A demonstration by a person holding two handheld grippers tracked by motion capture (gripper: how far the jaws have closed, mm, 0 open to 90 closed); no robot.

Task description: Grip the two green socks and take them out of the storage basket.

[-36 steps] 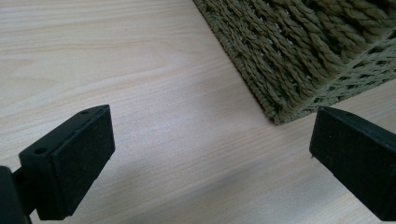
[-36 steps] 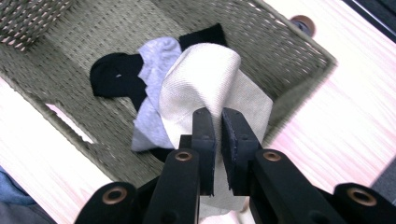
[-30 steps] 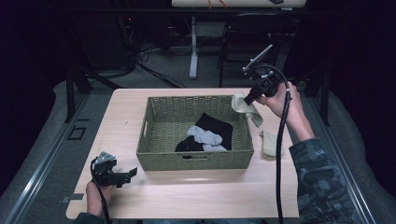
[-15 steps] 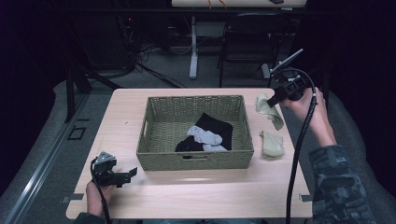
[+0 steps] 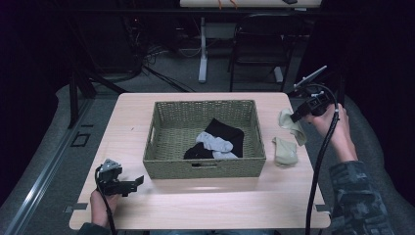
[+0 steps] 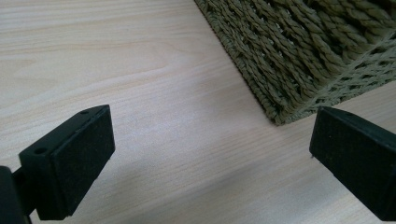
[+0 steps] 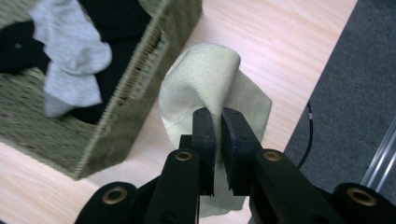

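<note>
Over at the right edge of the pale wooden table [image 5: 205, 205], the right gripper [image 5: 294, 117] has its two black jaws pinched tight on a pale beige-green cloth sock [image 5: 292, 128]. You can see it really well in the right gripper view: the sock [image 7: 210, 88] bunches up between the pads and hangs down in a soft fold over the tabletop, just beside the outer wall of the woven olive-green wicker basket [image 5: 205, 166]. So the sock is outside the basket, off its right side, held up rather than lying flat.

Just below it on the table there's a second pale beige sock [image 5: 285, 152], lying on its own near the basket's right front corner, not touching the gripper.

Inside the basket is a little pile: a black garment [image 5: 225, 133] with a light grey sock [image 5: 214, 144] draped on top of it. In the right gripper view the grey sock [image 7: 70, 51] sits right over the black cloth.

The left gripper [image 5: 138, 181] is down at the front left corner of the table, jaws spread wide with nothing between them. Its own view looks across bare wood toward the basket's front corner [image 6: 299, 56], which is near but not touched.
</note>
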